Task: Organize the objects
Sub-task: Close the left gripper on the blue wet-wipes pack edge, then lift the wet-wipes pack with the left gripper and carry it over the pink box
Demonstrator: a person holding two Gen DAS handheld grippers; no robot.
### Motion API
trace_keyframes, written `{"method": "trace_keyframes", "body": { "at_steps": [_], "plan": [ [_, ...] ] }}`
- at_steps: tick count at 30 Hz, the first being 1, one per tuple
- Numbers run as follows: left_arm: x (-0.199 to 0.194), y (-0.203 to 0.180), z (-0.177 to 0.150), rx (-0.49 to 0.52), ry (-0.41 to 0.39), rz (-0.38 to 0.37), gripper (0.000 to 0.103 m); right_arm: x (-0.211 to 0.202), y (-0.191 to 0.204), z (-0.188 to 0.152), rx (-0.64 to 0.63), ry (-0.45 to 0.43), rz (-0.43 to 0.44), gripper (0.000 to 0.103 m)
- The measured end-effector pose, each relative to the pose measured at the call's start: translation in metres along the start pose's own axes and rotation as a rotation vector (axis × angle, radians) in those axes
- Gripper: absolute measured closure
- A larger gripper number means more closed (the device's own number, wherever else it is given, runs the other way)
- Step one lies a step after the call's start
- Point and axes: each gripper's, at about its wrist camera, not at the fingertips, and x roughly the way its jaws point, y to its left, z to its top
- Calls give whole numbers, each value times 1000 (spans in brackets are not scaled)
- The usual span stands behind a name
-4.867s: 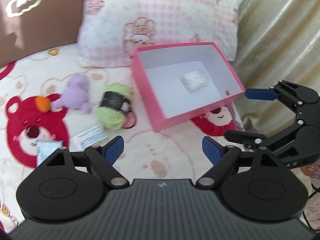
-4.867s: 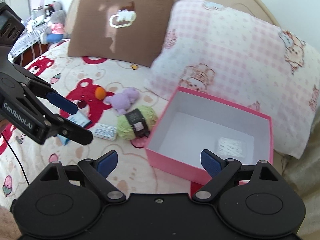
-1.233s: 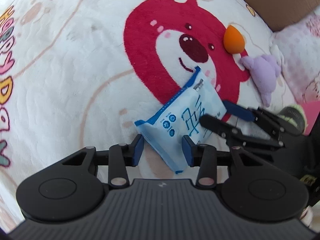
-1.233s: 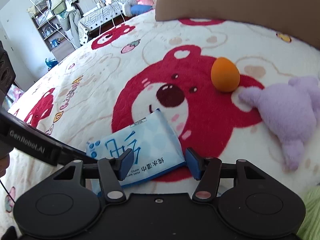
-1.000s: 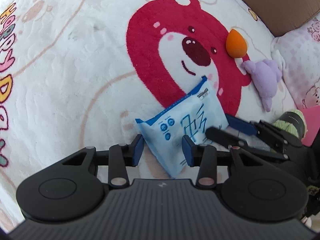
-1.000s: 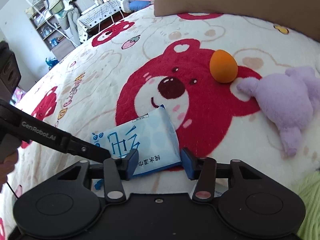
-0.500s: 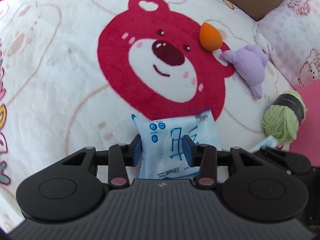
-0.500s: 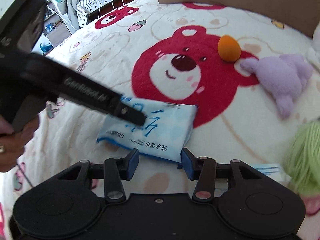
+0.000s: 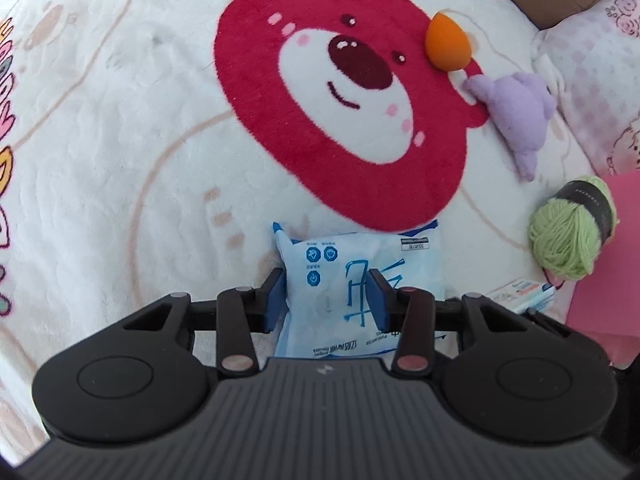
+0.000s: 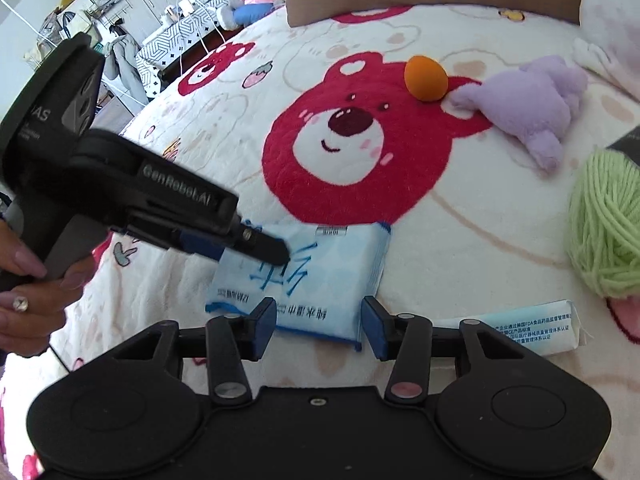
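I am pinching the blue wipes pack [image 9: 360, 280] in my left tongs [image 9: 328, 294], lifting it off the blanket [image 9: 120, 140] to carry it toward the pink box [image 9: 612, 248] at the bed's right edge. My right tongs [image 10: 318, 322] are hanging narrow and empty beside it. Earlier the pack was lying flat on the red bear; now it is raised.
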Motion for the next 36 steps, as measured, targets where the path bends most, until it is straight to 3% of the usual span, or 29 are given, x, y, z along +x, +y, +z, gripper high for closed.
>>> {"method": "trace_keyframes", "body": {
  "at_steps": [9,15,18,23,28,36],
  "plan": [
    [-1,-24,-3,98,-19,76,61,14,19,-1,-109,-34,-102,45],
    [-1,-25,-4,96,-26,77,60,20,23,0,-162,-46,-132,39],
    [-3,-26,-5,112,-35,81,59,18,23,1,-161,-44,-83,32],
    [-8,-32,-7,141,-55,85,59,8,16,-2,-105,-69,-18,31],
    [-13,-38,-12,183,-68,113,59,7,17,-2,-89,-70,1,31],
    [-35,-42,-19,201,-102,71,59,-9,27,-2,-86,-85,-24,31]
  ]
}}
